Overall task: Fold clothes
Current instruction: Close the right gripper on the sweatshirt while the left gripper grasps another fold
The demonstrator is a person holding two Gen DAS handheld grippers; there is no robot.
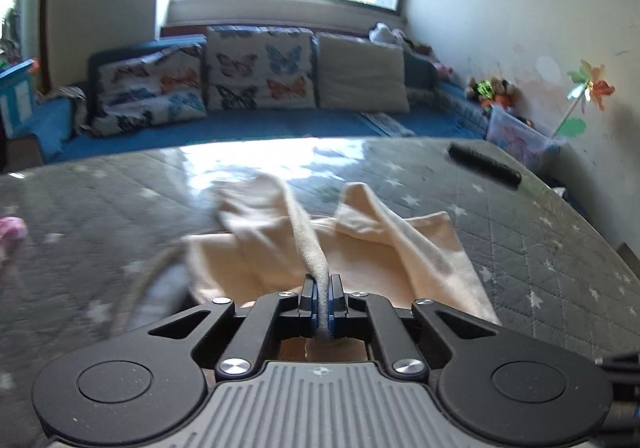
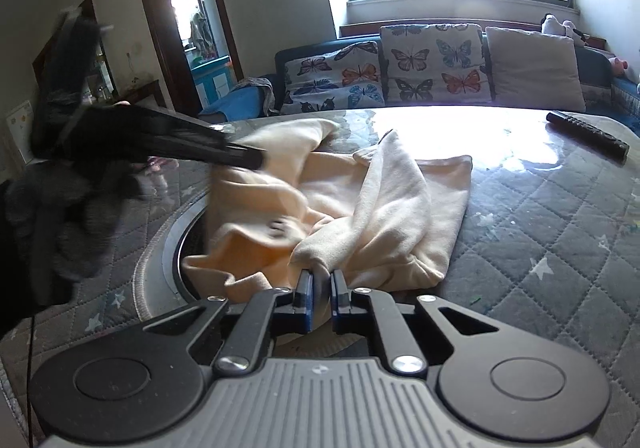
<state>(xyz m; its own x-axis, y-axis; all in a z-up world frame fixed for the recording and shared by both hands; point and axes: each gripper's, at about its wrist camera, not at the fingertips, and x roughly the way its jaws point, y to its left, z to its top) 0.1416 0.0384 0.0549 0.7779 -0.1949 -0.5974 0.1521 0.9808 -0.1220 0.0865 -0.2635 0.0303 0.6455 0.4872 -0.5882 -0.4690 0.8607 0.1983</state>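
Note:
A cream garment (image 1: 420, 248) lies bunched on the grey quilted table (image 1: 560, 248). My left gripper (image 1: 321, 288) is shut on a raised fold of the garment, which runs taut away from the jaws. My right gripper (image 2: 320, 284) is shut on another bunched part of the same garment (image 2: 392, 208) near its front edge. In the right wrist view my left gripper (image 2: 256, 160) shows blurred at the left, held by a gloved hand, lifting the cloth's left side.
A black remote (image 1: 484, 164) lies at the table's far right; it also shows in the right wrist view (image 2: 588, 136). A round inset ring (image 2: 168, 248) sits in the table under the cloth. A blue sofa with butterfly cushions (image 1: 260, 68) stands behind. A pink item (image 1: 12, 232) lies at left.

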